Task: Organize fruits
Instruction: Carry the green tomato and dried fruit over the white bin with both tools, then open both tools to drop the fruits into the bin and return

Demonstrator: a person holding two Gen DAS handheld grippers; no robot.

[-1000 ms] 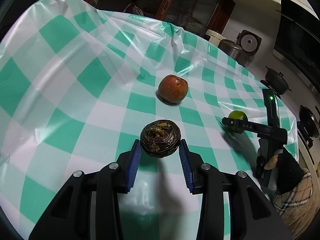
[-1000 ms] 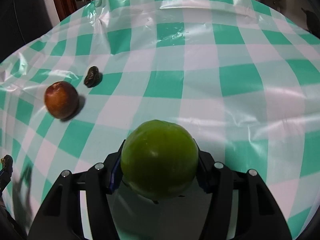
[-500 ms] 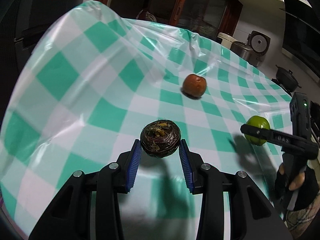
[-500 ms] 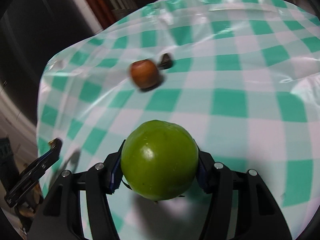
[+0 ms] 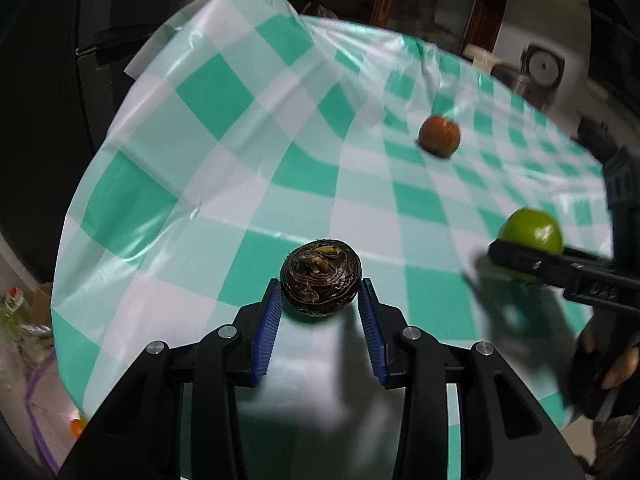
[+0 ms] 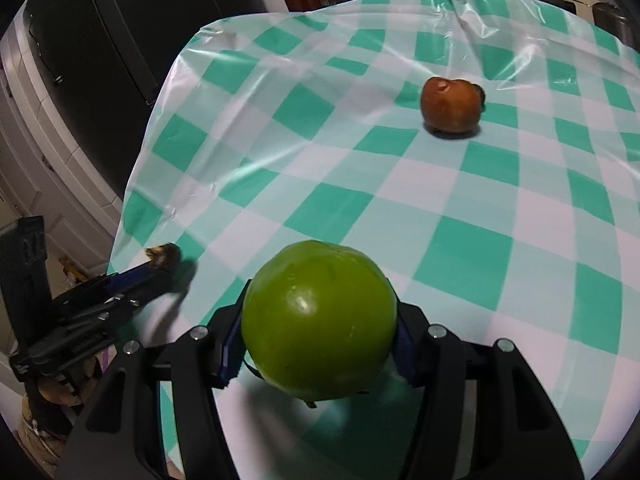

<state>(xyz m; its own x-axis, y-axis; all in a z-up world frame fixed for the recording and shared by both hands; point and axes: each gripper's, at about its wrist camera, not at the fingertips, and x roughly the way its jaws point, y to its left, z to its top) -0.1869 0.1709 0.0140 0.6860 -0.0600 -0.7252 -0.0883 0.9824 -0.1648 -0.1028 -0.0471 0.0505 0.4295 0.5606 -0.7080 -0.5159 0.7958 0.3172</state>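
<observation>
Tabletop (image 5: 224, 92) under a green-and-white check plastic cloth, wrinkled toward the far edge.

Left hand-held gripper (image 5: 320, 300): blue pads pinching a dark, wrinkled round fruit (image 5: 320, 278) by its sides, held clear above the cloth near the tabletop's near edge. In the right wrist view the same gripper (image 6: 160, 258) shows at lower left with the dark fruit (image 6: 164, 254) at its tip, over the tabletop's left corner.

Right hand-held gripper (image 6: 316, 344): fingers clamped on a green fruit (image 6: 318, 320), round and glossy, filling the gap between them, lifted off the cloth. From the left wrist view this gripper (image 5: 516, 252) sits at the right edge, green fruit (image 5: 532, 230) poking up above its black finger; blurred there.

Brown fruit (image 6: 450, 106) rests on the cloth toward the far side, well apart from both grippers; also seen, blurred, in the left view (image 5: 439, 136). A small dark thing (image 6: 482, 96) peeks out just behind it, mostly hidden, possibly another fruit; cannot tell.

Grey round appliance (image 5: 542, 68) stands beyond the tabletop's far right edge.
</observation>
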